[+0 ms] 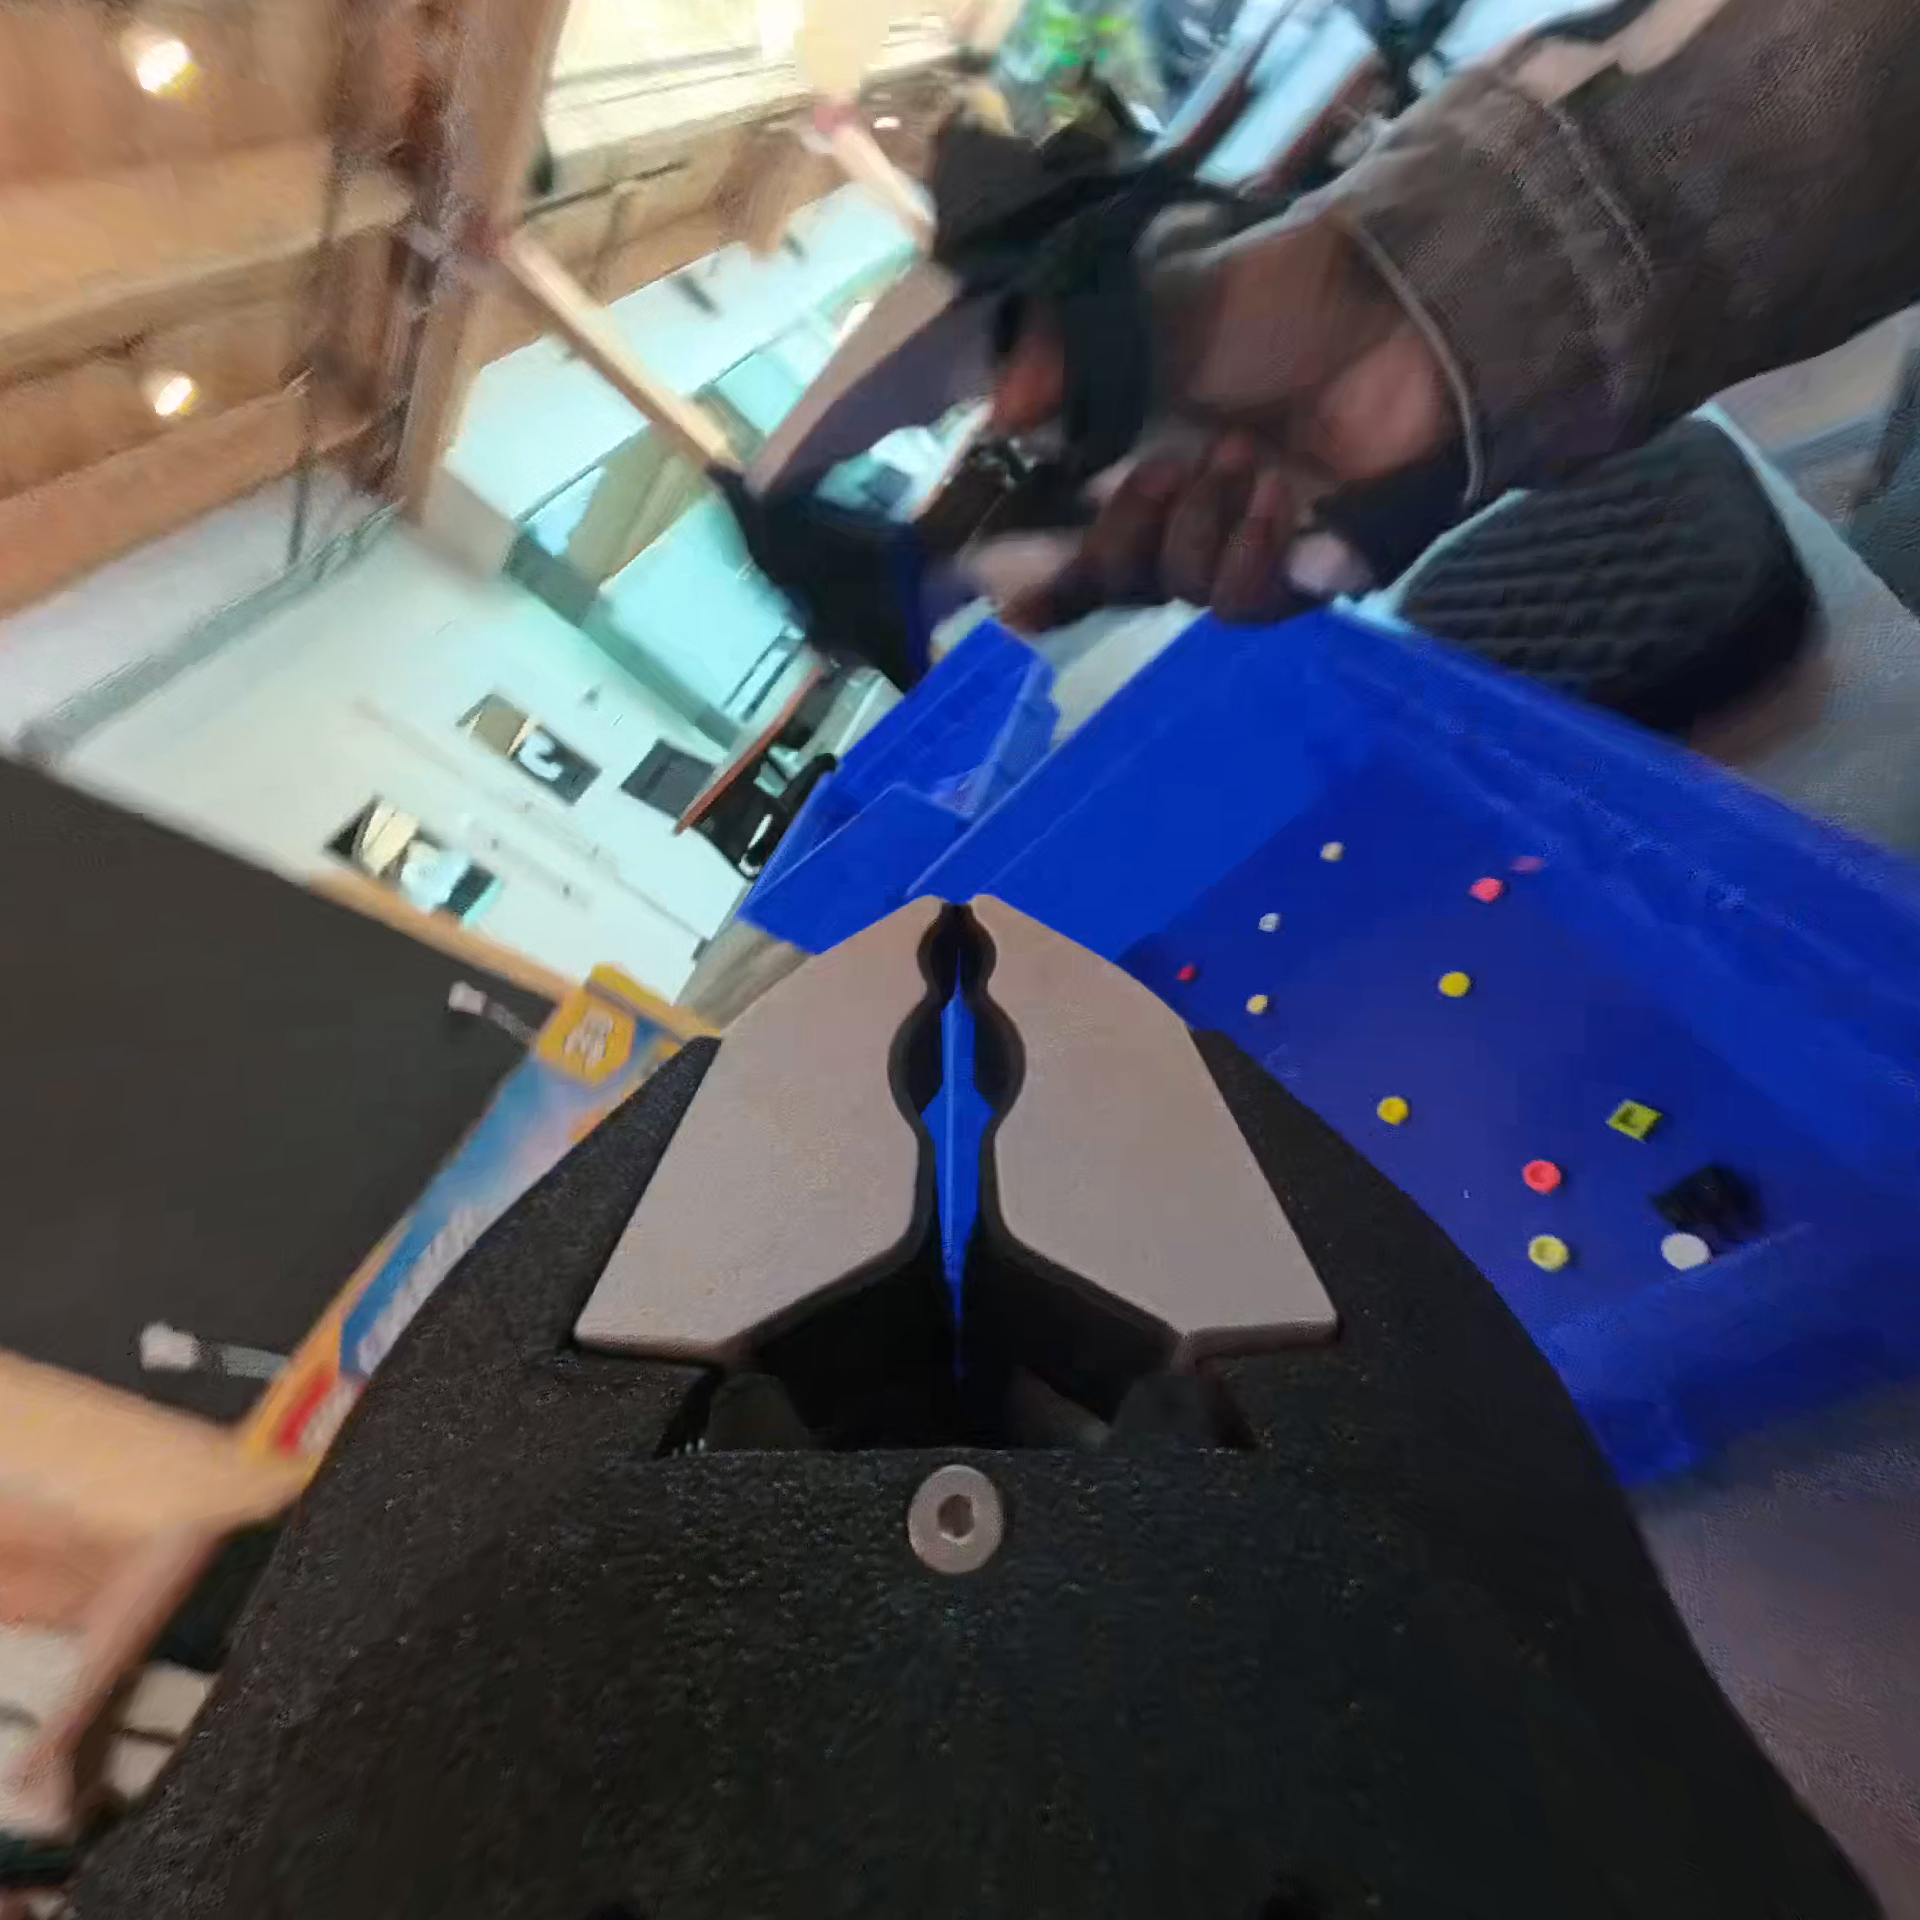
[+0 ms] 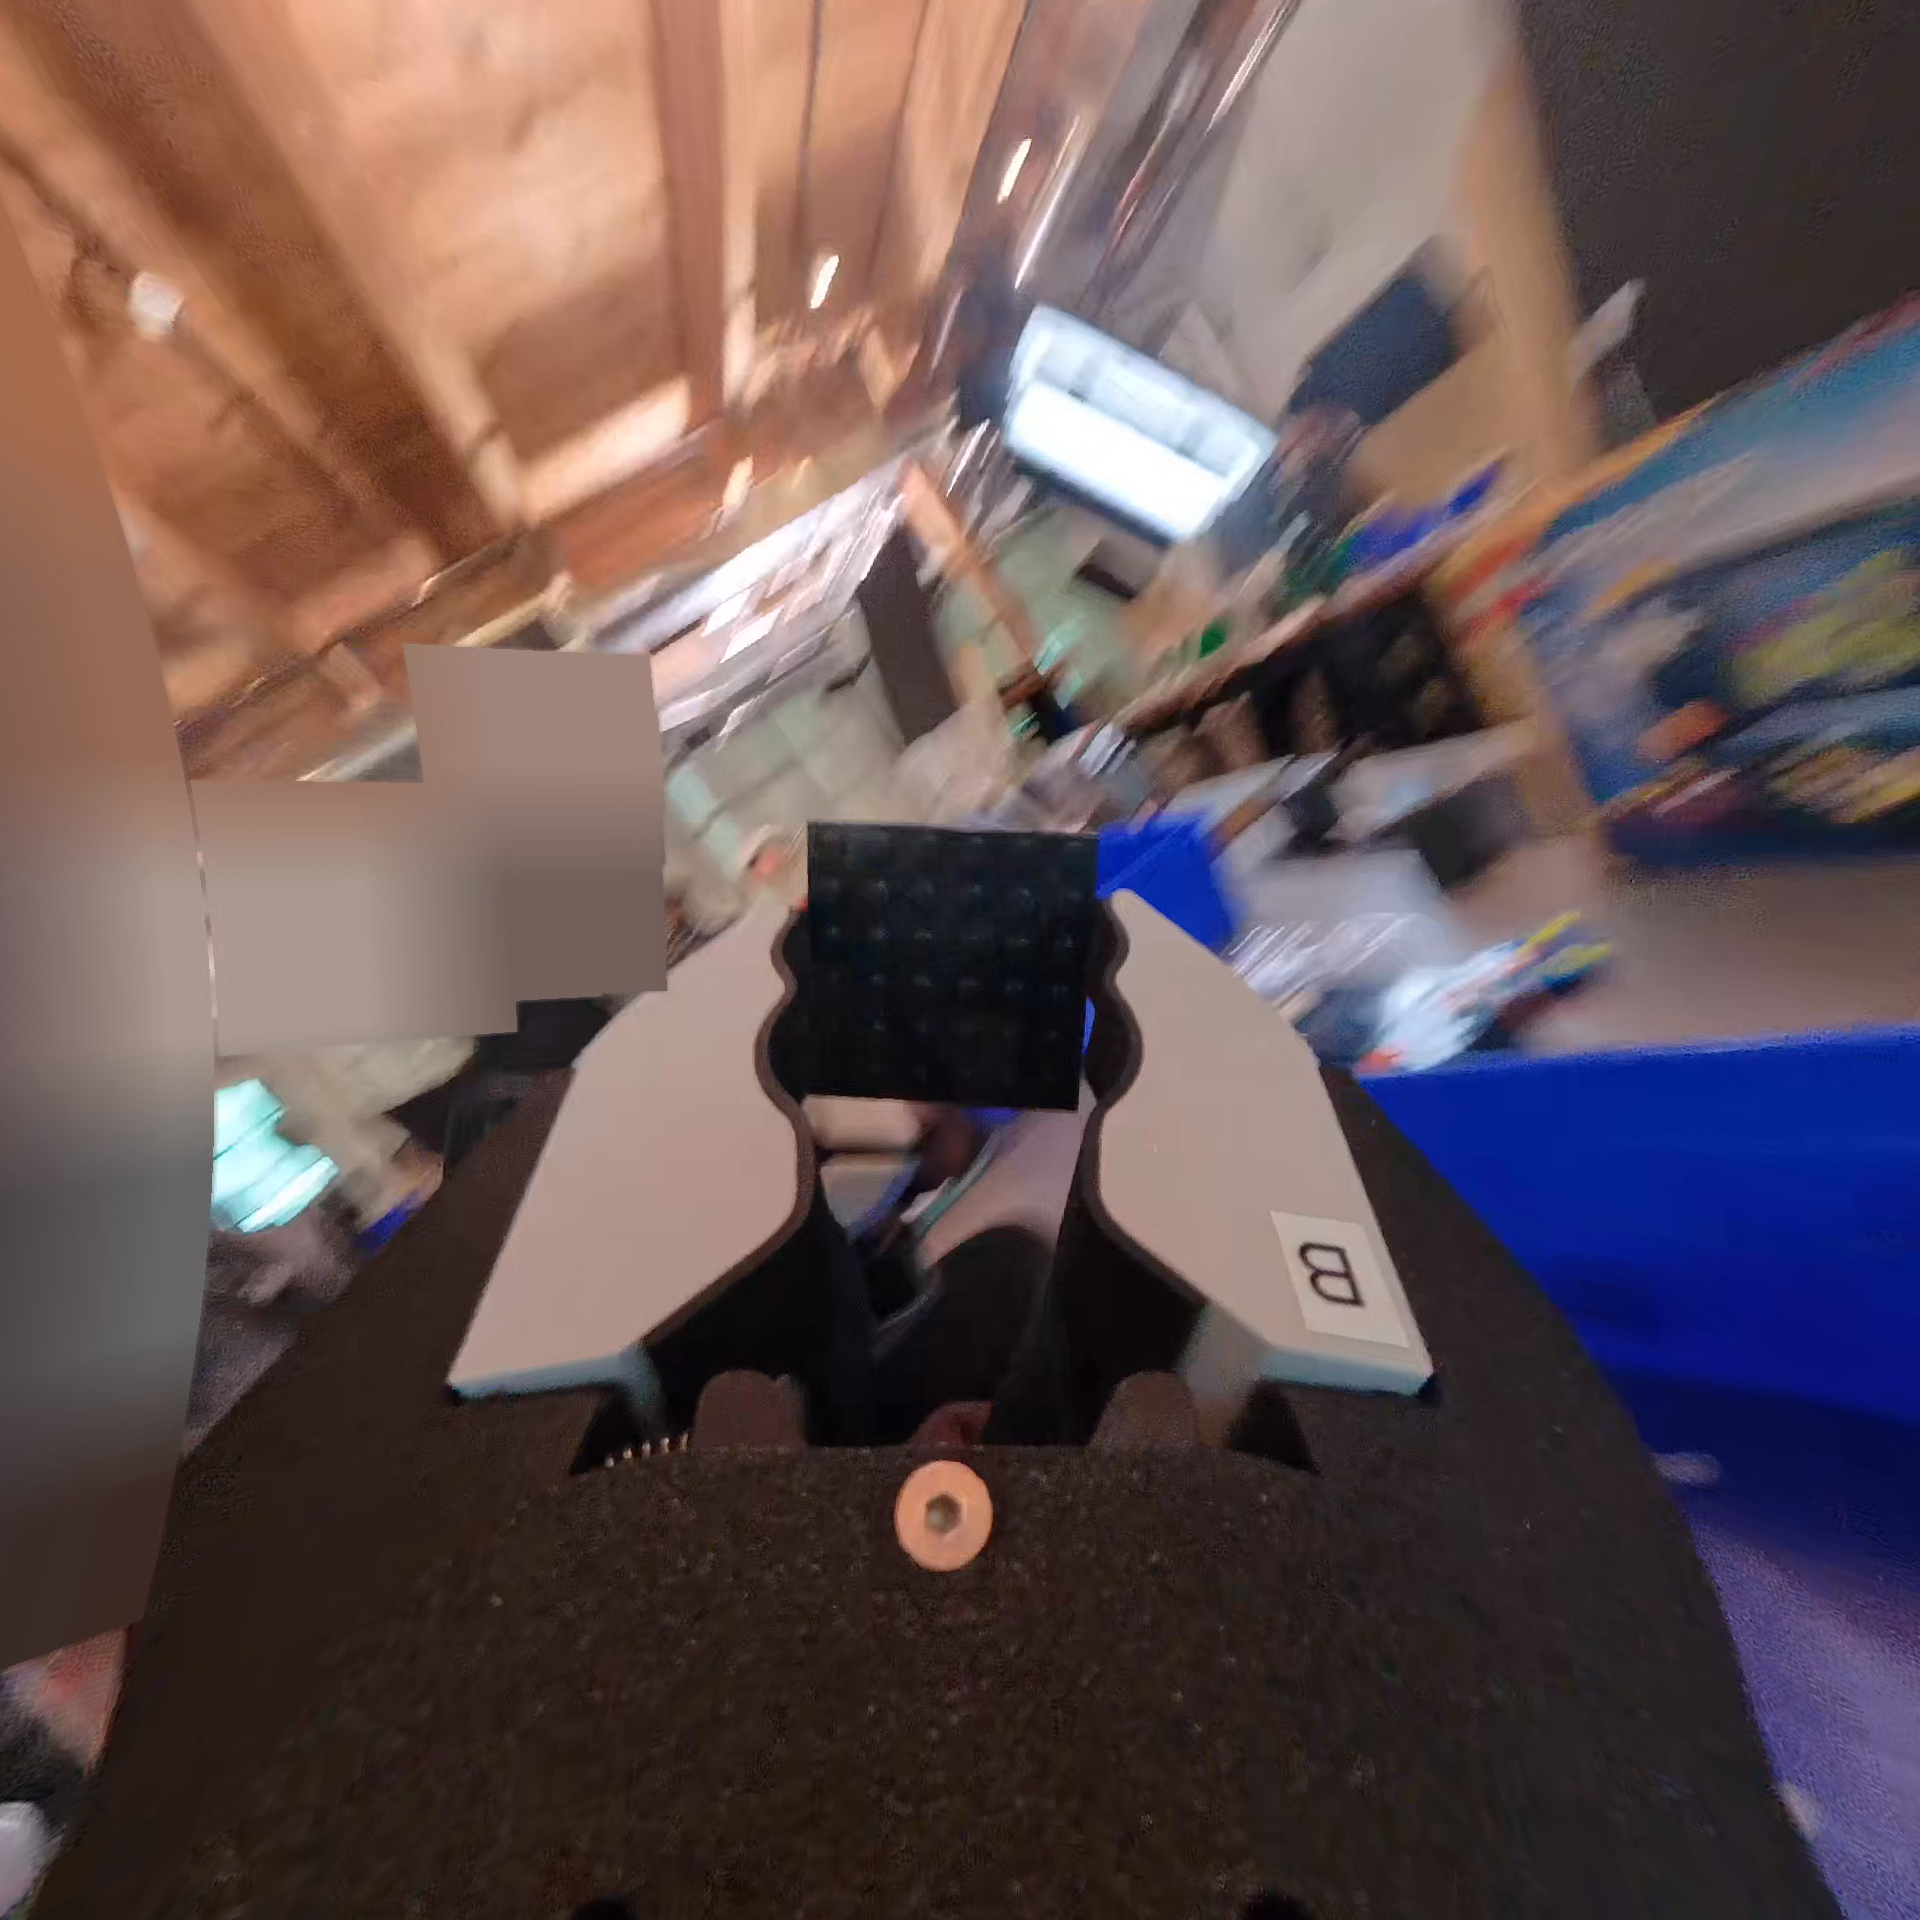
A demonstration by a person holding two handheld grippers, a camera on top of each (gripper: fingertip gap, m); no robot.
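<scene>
My left gripper (image 1: pixel 956 920) is shut on the thin wall of a blue plastic bin (image 1: pixel 1351 831); a blue sliver of that wall shows between the fingers. The bin is tilted in the view and holds several small round pieces, yellow (image 1: pixel 1392 1110), red (image 1: pixel 1542 1176) and white (image 1: pixel 1685 1251), plus a black block (image 1: pixel 1709 1200). My right gripper (image 2: pixel 951 914) is shut on a black square studded plate (image 2: pixel 945 997), held up in the air and upright between the fingers. A blue bin rim (image 2: pixel 1610 1195) lies low to its right.
A person's hand in a dark sleeve (image 1: pixel 1299 447) is over the bin's far rim. A smaller blue bin (image 1: pixel 935 727) stands behind it, with a black quilted pad (image 1: pixel 1600 582) to the right. A colourful box (image 1: pixel 488 1174) lies to the left, and another (image 2: pixel 1766 644) is at the far right. Both views are motion-blurred.
</scene>
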